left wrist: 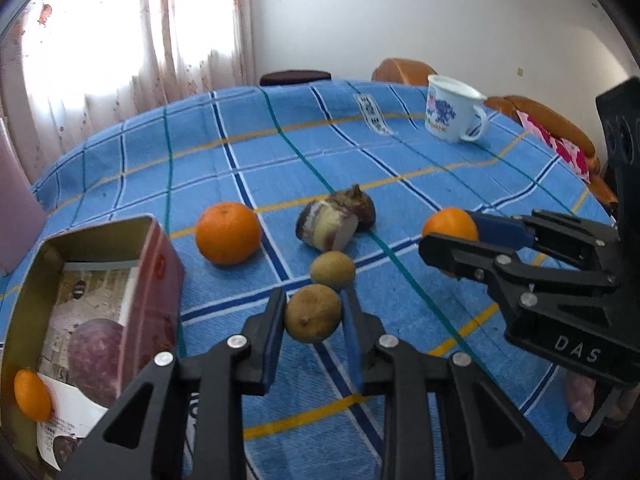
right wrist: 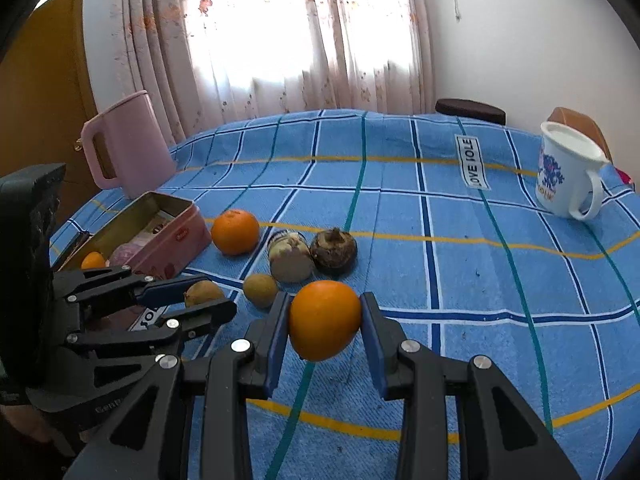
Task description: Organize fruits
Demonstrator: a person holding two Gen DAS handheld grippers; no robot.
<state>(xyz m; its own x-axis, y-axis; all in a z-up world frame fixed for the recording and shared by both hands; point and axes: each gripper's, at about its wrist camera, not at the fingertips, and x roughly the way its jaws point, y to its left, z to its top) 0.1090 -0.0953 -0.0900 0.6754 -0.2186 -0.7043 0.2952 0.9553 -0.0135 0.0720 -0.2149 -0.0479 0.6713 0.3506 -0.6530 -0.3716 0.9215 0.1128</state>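
My left gripper [left wrist: 313,320] is shut on a small brown fruit [left wrist: 312,314], just above the blue checked cloth; it also shows in the right wrist view [right wrist: 202,293]. My right gripper [right wrist: 325,328] is shut on a small orange [right wrist: 324,319], seen from the left too [left wrist: 450,222]. A second brown fruit [left wrist: 333,270], a large orange [left wrist: 228,233] and two dark bulb-like pieces [left wrist: 334,222] lie on the cloth. An open pink tin [left wrist: 154,280] at the left holds a small orange [left wrist: 32,394] and a purple fruit [left wrist: 96,354].
A white printed mug [right wrist: 568,176] stands at the far right. A pink jug [right wrist: 128,148] stands behind the tin at the far left. Brown chair backs [left wrist: 404,72] ring the table's far edge. A curtained window is behind.
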